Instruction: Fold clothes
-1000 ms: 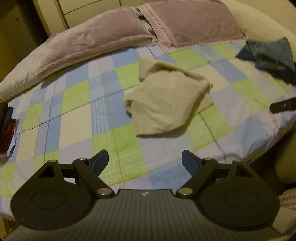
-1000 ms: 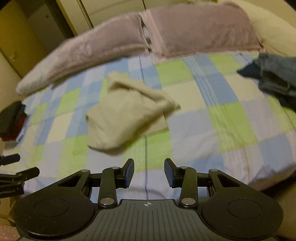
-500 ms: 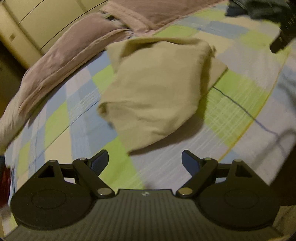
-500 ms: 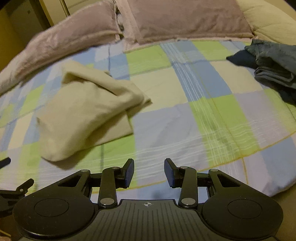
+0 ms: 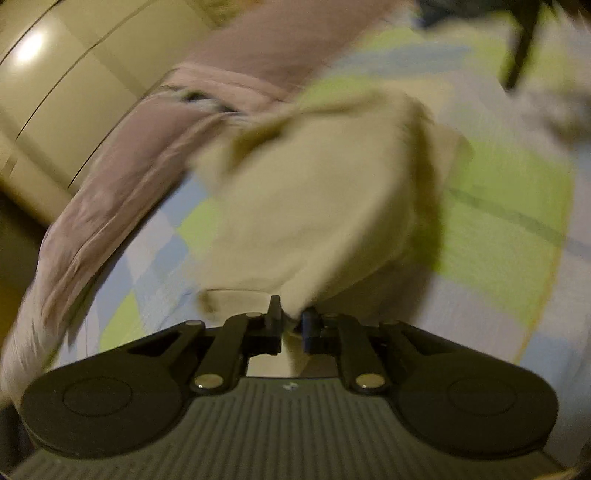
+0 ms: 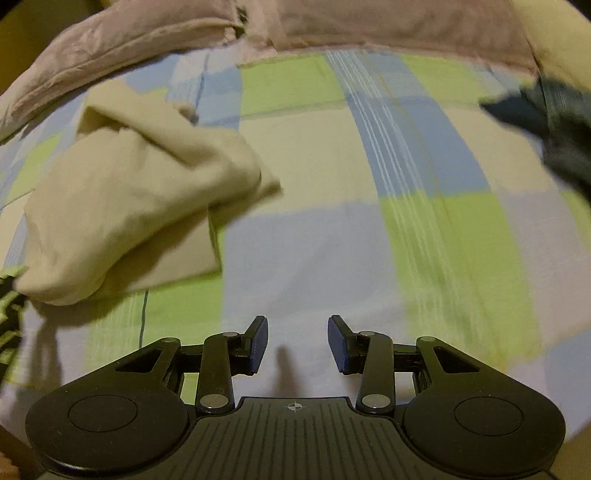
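**Cream garment bunched on a checked bed, one corner pinched by the left tool**

A cream-coloured garment [image 6: 125, 206] lies in a loose, rumpled heap on a bed [image 6: 332, 258] covered with a blue, green and pale checked sheet. It sits toward the left of the bed, below two mauve pillows [image 6: 147, 33]. Its layers overlap unevenly and no clean edges line up, so in my judgement it is not yet neatly folded; whether it is partly folded or simply bunched cannot be told. A dark blue garment [image 6: 554, 125] lies crumpled at the bed's far right, well apart from the cream one, and it looks unfolded too.

The left hand-held gripper [image 5: 291, 325] is closed almost completely, with a near corner of the cream garment caught between its fingers. That view is blurred, so how much cloth is held is unclear.

The right hand-held gripper [image 6: 297, 343] is partly open, its blue-padded fingers [image 6: 258, 343] apart with bare sheet between them. It holds nothing and hangs just above the bed, to the right of the cream garment.
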`<state>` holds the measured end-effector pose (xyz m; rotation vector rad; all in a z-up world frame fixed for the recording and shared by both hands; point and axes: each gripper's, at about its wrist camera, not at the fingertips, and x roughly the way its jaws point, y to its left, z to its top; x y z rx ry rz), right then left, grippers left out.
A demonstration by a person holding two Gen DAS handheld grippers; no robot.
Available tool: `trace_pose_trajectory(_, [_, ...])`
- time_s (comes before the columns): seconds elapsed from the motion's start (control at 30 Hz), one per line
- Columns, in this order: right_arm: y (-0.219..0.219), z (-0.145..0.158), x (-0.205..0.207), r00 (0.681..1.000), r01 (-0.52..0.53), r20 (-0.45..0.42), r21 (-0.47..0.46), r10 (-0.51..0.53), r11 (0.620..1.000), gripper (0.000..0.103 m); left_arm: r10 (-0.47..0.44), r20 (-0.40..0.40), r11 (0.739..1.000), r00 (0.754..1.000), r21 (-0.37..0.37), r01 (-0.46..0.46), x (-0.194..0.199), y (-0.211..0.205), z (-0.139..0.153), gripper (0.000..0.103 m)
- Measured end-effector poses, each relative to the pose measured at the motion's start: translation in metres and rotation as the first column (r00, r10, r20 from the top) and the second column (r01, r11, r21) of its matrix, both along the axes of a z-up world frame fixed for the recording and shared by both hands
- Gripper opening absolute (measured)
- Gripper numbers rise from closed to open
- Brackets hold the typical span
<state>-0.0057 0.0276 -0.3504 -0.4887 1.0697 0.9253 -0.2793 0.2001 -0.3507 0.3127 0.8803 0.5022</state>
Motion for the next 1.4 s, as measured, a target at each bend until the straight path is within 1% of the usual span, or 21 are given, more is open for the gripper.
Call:
trace_pose_trajectory(0.07, [0.010, 0.008, 0.006, 0.997, -0.053, 0.058, 0.043, 0.051, 0.998, 0.040, 0.085, 0.081, 0.995, 0.993, -0.063, -0.080, -0.013, 0.021, 0.023, 0.009])
trace_pose_trajectory(0.13, [0.020, 0.015, 0.007, 0.985, -0.130, 0.127, 0.090, 0.118, 0.987, 0.040, 0.207, 0.144, 0.972, 0.968, -0.145, -0.186, -0.026, 0.052, 0.041, 0.009])
trace_pose_trajectory(0.2, [0.033, 0.016, 0.002, 0.954, -0.237, 0.211, 0.105, 0.211, 0.966, 0.040, 0.308, 0.184, 0.939, 0.934, -0.219, -0.266, -0.036, 0.081, 0.052, 0.009])
trace_pose_trajectory(0.23, [0.039, 0.016, -0.002, 0.933, -0.292, 0.253, 0.105, 0.258, 0.951, 0.040, 0.325, 0.194, 0.930, 0.926, -0.245, -0.275, -0.037, 0.089, 0.054, 0.009])
trace_pose_trajectory(0.3, [0.051, 0.009, -0.016, 0.866, -0.422, 0.326, 0.071, 0.379, 0.904, 0.041, 0.359, 0.210, 0.910, 0.910, -0.296, -0.291, -0.039, 0.106, 0.059, 0.009])
trace_pose_trajectory(0.37, [0.057, 0.000, -0.034, 0.779, -0.553, 0.376, 0.038, 0.501, 0.832, 0.069, 0.355, 0.212, 0.910, 0.910, -0.301, -0.285, -0.035, 0.109, 0.060, 0.009])
trace_pose_trajectory(0.43, [0.056, -0.004, -0.048, 0.716, -0.645, 0.389, 0.051, 0.580, 0.762, 0.071, 0.363, 0.205, 0.906, 0.909, -0.306, -0.293, -0.035, 0.108, 0.054, 0.009])
trace_pose_trajectory(0.5, [0.055, -0.009, -0.062, 0.666, -0.691, 0.429, 0.048, 0.610, 0.721, 0.071, 0.371, 0.197, 0.901, 0.907, -0.312, -0.301, -0.034, 0.107, 0.049, 0.009])
trace_pose_trajectory(0.6, [0.060, -0.026, -0.072, 0.563, -0.715, 0.564, -0.034, 0.605, 0.698, 0.070, 0.398, 0.186, 0.887, 0.898, -0.329, -0.325, -0.039, 0.107, 0.040, 0.009])
trace_pose_trajectory(0.7, [0.072, -0.040, -0.061, 0.486, -0.739, 0.652, -0.050, 0.582, 0.672, 0.070, 0.417, 0.174, 0.876, 0.892, -0.337, -0.344, -0.046, 0.106, 0.034, 0.009])
trace_pose_trajectory(0.73, [0.077, -0.042, -0.058, 0.462, -0.751, 0.671, -0.051, 0.579, 0.659, 0.068, 0.413, 0.190, 0.881, 0.891, -0.333, -0.337, -0.048, 0.108, 0.040, 0.009])
trace_pose_trajectory(0.8, [0.084, -0.039, -0.055, 0.424, -0.788, 0.695, -0.032, 0.580, 0.614, 0.039, 0.402, 0.224, 0.890, 0.888, -0.324, -0.321, -0.052, 0.113, 0.055, 0.009])
trace_pose_trajectory(0.83, [0.087, -0.038, -0.054, 0.408, -0.810, 0.686, -0.033, 0.602, 0.586, 0.007, 0.396, 0.241, 0.894, 0.886, -0.319, -0.313, -0.055, 0.115, 0.062, 0.009])
trace_pose_trajectory(0.87, [0.090, -0.035, -0.052, 0.395, -0.828, 0.678, -0.029, 0.620, 0.560, 0.007, 0.390, 0.258, 0.899, 0.884, -0.315, -0.305, -0.057, 0.117, 0.070, 0.009])
trace_pose_trajectory(0.93, [0.091, -0.025, -0.052, 0.406, -0.838, 0.677, 0.007, 0.614, 0.546, 0.007, 0.378, 0.291, 0.907, 0.879, -0.305, -0.289, -0.061, 0.122, 0.084, 0.009])
trace_pose_trajectory(1.0, [0.090, -0.007, -0.050, 0.471, -0.801, 0.679, 0.061, 0.563, 0.596, 0.006, 0.365, 0.323, 0.916, 0.873, -0.294, -0.274, -0.066, 0.127, 0.099, 0.009])
trace_pose_trajectory(1.1, [0.089, 0.038, -0.042, 0.589, -0.713, 0.682, 0.185, 0.434, 0.676, 0.006, 0.345, 0.372, 0.927, 0.862, -0.277, -0.251, -0.072, 0.134, 0.121, 0.008])
trace_pose_trajectory(1.13, [0.088, 0.057, -0.041, 0.611, -0.689, 0.688, 0.220, 0.391, 0.690, 0.006, 0.337, 0.387, 0.931, 0.858, -0.271, -0.244, -0.074, 0.136, 0.128, 0.008])
trace_pose_trajectory(1.23, [0.086, 0.118, -0.052, 0.605, -0.658, 0.751, 0.286, 0.264, 0.697, 0.006, 0.315, 0.434, 0.942, 0.844, -0.252, -0.222, -0.081, 0.143, 0.150, 0.008])
trace_pose_trajectory(1.3, [0.083, 0.158, -0.062, 0.590, -0.640, 0.787, 0.323, 0.178, 0.697, 0.006, 0.272, 0.504, 0.960, 0.820, -0.201, -0.195, -0.091, 0.149, 0.187, 0.008])
trace_pose_trajectory(1.4, [0.078, 0.218, -0.080, 0.553, -0.620, 0.831, 0.371, 0.050, 0.692, 0.006, 0.189, 0.589, 0.982, 0.786, -0.116, -0.150, -0.111, 0.152, 0.244, 0.008])
